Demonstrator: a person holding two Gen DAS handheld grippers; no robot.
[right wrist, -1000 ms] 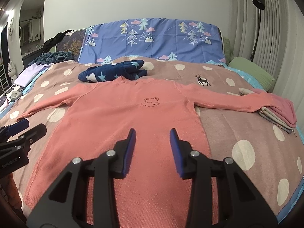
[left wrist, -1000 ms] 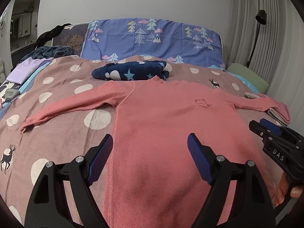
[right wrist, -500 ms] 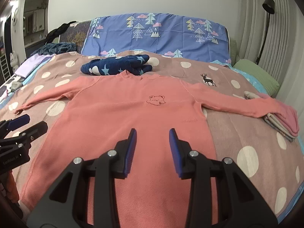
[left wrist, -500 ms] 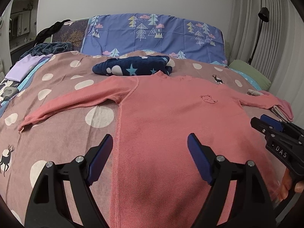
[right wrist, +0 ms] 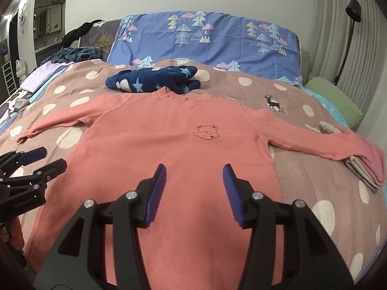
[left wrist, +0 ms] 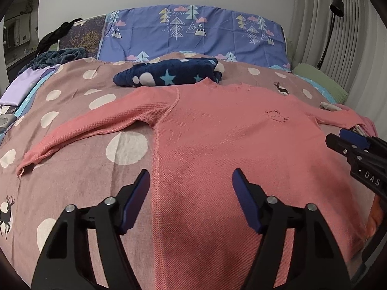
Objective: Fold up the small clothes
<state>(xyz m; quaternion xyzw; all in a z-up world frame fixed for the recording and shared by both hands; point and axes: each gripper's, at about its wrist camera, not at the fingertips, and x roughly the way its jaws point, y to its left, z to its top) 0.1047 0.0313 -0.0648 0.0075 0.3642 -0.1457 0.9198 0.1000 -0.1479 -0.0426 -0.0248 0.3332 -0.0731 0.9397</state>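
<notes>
A pink long-sleeved shirt [left wrist: 217, 145] with a small bear outline on the chest lies flat and face up on the bed, both sleeves spread out; it also shows in the right wrist view [right wrist: 169, 149]. My left gripper [left wrist: 191, 183] is open and empty above the shirt's lower left side. My right gripper [right wrist: 193, 176] is open and empty above the shirt's lower middle. Each gripper shows at the edge of the other's view. The shirt's right cuff rests on a stack of folded clothes [right wrist: 362, 166].
A folded navy star blanket [left wrist: 169, 75] lies just beyond the shirt's collar. The bed has a brown polka-dot cover [left wrist: 72, 149], a blue tree-print pillow [left wrist: 193, 31] at the head and a green pillow [right wrist: 336, 99] at the right. Lilac cloth [left wrist: 21, 87] lies far left.
Both grippers have moved forward over the shirt and a little lower. The right gripper has opened wider. The shirt has not moved.
</notes>
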